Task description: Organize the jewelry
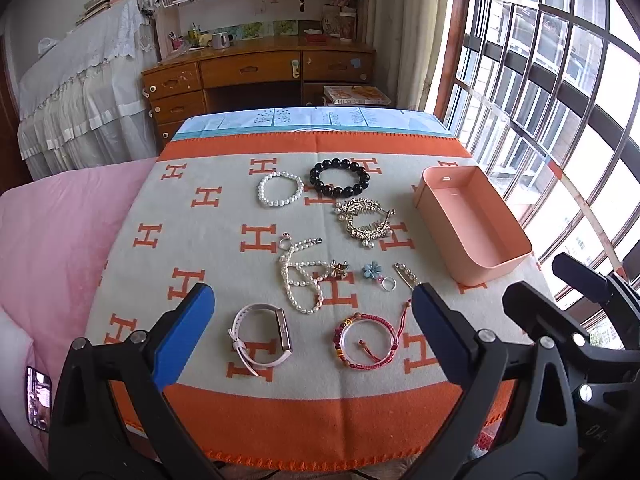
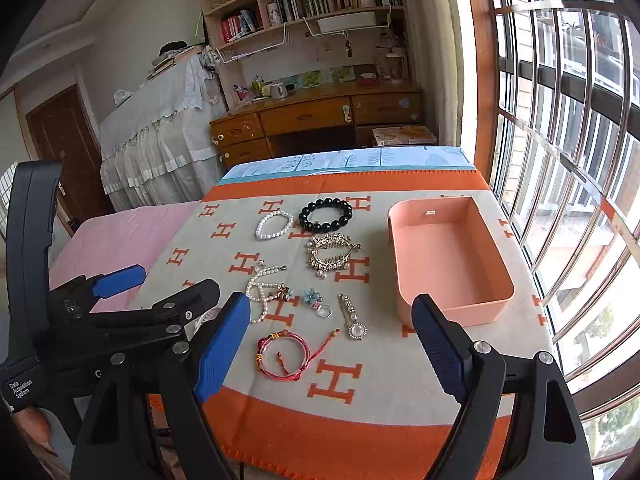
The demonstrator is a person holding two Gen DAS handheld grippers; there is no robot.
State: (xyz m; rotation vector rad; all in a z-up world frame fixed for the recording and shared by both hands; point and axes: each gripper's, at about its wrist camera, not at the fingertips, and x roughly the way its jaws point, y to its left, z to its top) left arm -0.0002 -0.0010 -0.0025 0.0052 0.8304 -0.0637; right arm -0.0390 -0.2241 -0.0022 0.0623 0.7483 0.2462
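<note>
Both tools are hovering over the near edge of the surface, which is wearing an orange and grey blanket (image 1: 224, 248) patterned with letter H shapes. The left tool (image 1: 314, 328) is holding its 2 blue-padded fingers wide apart with nothing between them, and the right tool (image 2: 332, 340) is doing the same.

The jewelry is lying spread out across the middle of the blanket. At the far side, a white pearl bracelet (image 1: 281, 189) is sitting just beside a black bead bracelet (image 1: 339, 178), the 2 almost touching. Nearer than the black one, a gold hair clip (image 1: 366, 220) set with pearls and clear stones is resting on its side. A pearl necklace (image 1: 303, 276) is lying in loose loops near the centre, with a small ring (image 1: 285, 242) at its far left end and a small gold clasp piece (image 1: 339, 270) touching its right side. To the right of that, a blue flower charm (image 1: 372, 270) is lying next to a clear-stone ring (image 1: 387, 283), and a pearl hair pin (image 2: 352, 316) is lying just beyond them.

Closest to the left tool, a white watch (image 1: 262, 338) is lying on its side, and a red braided bracelet (image 1: 368, 340) with a trailing cord is lying to its right. In the right wrist view the watch is mostly hidden behind the left tool.

A pink open box (image 2: 452, 260) is standing on the right side of the blanket, apart from the jewelry, near the barred window (image 2: 568, 120).
</note>
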